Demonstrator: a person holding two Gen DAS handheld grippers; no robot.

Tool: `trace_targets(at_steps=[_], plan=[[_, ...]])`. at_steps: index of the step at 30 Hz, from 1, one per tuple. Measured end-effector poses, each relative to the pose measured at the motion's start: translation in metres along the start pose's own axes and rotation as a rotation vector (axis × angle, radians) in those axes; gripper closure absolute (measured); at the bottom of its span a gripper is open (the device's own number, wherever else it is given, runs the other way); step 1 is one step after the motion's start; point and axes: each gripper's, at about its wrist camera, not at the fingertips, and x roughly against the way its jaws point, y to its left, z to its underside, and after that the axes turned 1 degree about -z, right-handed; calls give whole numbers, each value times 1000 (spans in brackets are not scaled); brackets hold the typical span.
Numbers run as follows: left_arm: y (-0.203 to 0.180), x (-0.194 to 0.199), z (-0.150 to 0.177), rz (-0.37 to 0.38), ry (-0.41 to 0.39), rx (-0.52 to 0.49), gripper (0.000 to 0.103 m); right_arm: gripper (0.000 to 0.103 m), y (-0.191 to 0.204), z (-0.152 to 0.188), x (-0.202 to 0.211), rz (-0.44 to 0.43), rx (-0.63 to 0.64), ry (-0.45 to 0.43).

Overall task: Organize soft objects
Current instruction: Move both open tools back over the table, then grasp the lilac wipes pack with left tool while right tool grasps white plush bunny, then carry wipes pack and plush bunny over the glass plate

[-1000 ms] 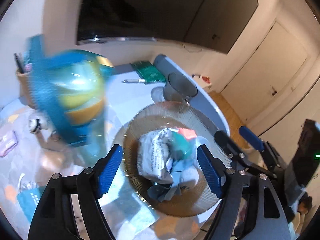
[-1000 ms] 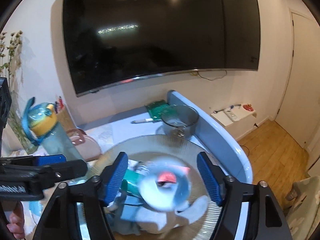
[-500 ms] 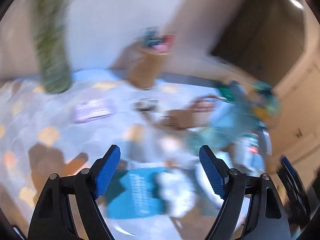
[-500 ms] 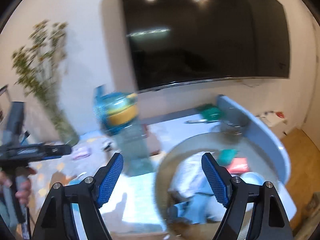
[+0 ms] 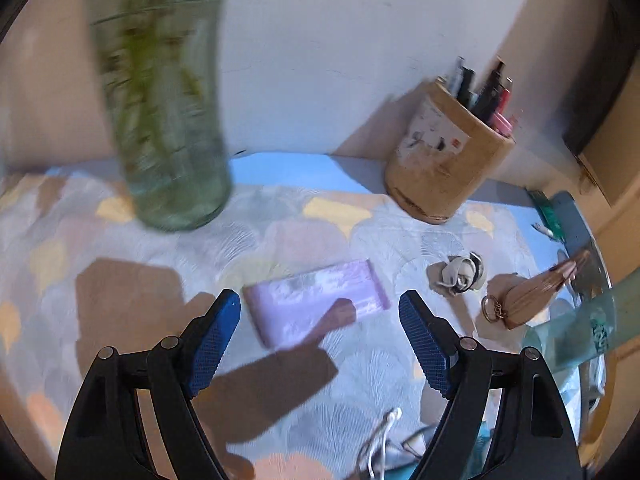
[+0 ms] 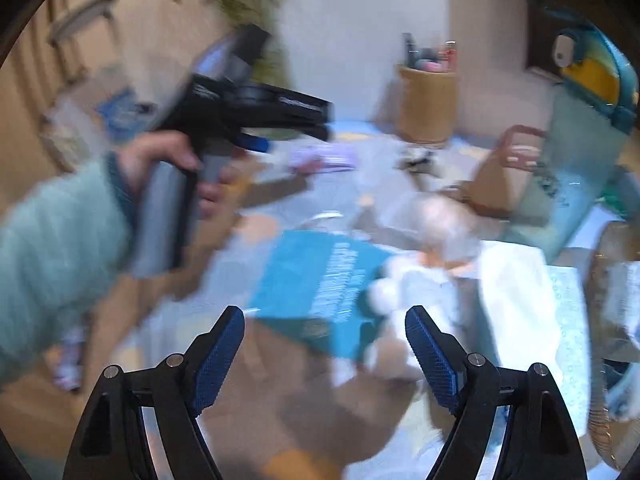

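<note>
Ahead of the left gripper (image 5: 320,336), low on the patterned cloth (image 5: 120,248), lies a lilac pack (image 5: 316,308), apart from the fingers and centred between the spread, empty jaws. Its long axis runs roughly across the gap, tilted up to the right, so I judge a wrist turn is needed to grip its short side. Right gripper (image 6: 325,346) also spread and empty, over a blurred teal pack (image 6: 320,284) and a white soft thing (image 6: 404,284). Left is nearer the lilac pack.
</note>
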Motion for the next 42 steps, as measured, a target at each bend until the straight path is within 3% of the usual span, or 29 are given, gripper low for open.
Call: trace_targets(at_steps=[4, 7, 9, 12, 13, 14, 15, 16, 17, 21, 27, 33, 36, 42], plan=[[-5, -23, -2, 107, 35, -92, 10, 21, 8, 1, -21, 90, 71, 3], [-3, -30, -5, 82, 20, -129, 7, 21, 1, 2, -44, 209, 15, 60], [0, -40, -4, 80, 60, -142, 7, 22, -9, 5, -49, 283, -70, 79], [-8, -43, 7, 24, 56, -259, 9, 23, -27, 12, -58, 280, -188, 129], [-15, -44, 11, -15, 55, -309, 10, 29, -27, 12, -56, 283, -188, 109], [-17, -42, 13, -41, 48, -329, 18, 52, -26, 11, -54, 295, -180, 102], [-19, -41, 15, -49, 33, -337, 30, 56, -26, 10, -52, 294, -177, 104], [-18, -38, 15, -46, 21, -321, 36, 58, -27, 10, -49, 280, -187, 100], [-16, -35, 14, -48, 15, -303, 51, 59, -30, 10, -46, 267, -199, 98], [-1, -29, 10, -5, 15, -216, 62, 59, -31, 8, -29, 225, -196, 87], [8, 7, 25, 44, -12, -98, 63, 59, -10, 3, 3, 107, -146, 38], [-19, 74, 57, 103, -73, -92, 63, 59, -9, -8, 33, 117, -73, -46], [-31, 109, 72, 107, -108, -12, 63, 59, -22, -11, 45, 113, -80, -65], [-45, 120, 111, 53, -31, 69, 63, 59, -40, -19, 44, 108, -42, -79]])
